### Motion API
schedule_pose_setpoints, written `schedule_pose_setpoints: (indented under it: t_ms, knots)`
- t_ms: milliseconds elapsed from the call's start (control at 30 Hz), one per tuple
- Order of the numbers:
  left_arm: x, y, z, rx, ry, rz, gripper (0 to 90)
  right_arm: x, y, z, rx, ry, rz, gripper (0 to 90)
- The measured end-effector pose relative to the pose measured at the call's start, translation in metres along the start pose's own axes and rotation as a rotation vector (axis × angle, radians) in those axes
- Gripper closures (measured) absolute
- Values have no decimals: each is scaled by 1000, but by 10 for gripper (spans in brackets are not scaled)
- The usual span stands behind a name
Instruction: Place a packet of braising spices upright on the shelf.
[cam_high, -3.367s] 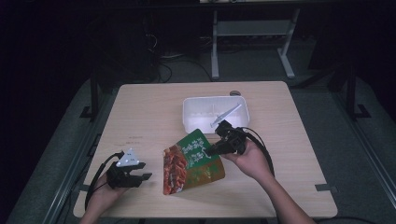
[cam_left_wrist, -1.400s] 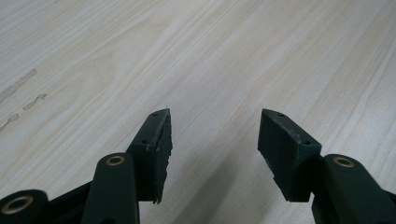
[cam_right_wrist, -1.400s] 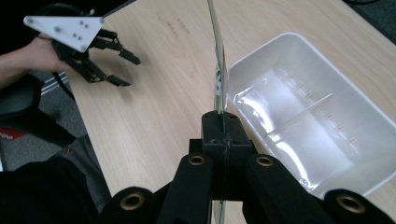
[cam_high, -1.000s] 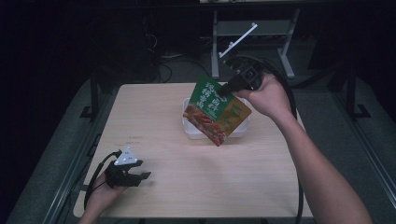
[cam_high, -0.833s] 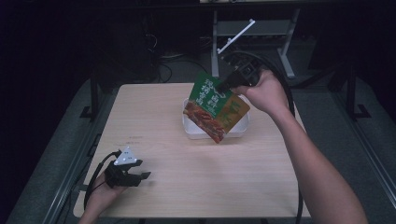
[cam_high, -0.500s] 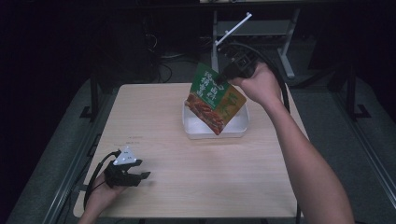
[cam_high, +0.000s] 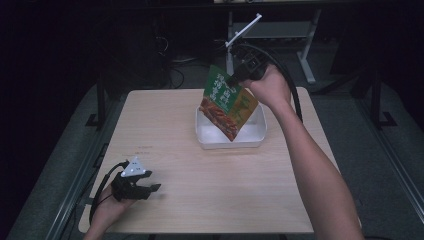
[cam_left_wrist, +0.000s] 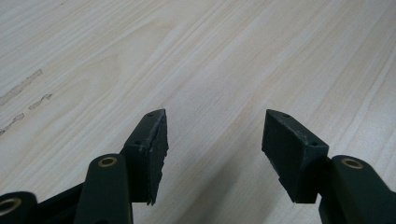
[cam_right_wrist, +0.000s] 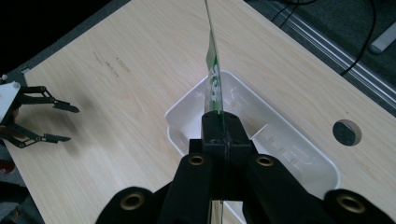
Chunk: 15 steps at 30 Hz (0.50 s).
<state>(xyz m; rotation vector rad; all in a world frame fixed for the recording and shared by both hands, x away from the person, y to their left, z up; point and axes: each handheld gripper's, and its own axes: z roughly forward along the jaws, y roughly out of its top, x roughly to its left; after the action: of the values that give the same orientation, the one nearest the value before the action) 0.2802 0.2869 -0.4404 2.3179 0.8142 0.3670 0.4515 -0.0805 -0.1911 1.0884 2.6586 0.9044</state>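
One snack bag (cam_high: 227, 102) hangs over the white tray (cam_high: 205, 137), pinched in the right tongs (cam_high: 235, 77); I judge that lowering and releasing remain. The left tongs (cam_high: 150, 186) rest wide apart on the bench (cam_high: 165, 115), holding nothing.

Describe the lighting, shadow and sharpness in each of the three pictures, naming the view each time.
High view: the wooden table is brightly lit, the room behind nearly black; the raised snack packet looks soft. Left gripper view: even light, a faint shadow between the open left tool jaws, wood grain sharp. Right gripper view: the right tool is dark and near, the white tray bright but not glaring.
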Motion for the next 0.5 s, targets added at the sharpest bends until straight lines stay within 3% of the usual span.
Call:
schedule_pose_setpoints:
  t_ms: [500]
  knots:
    - [0, 0, 0, 2, -1, 2, 402, -8, 7, 17, -2, -14, 33, 900]
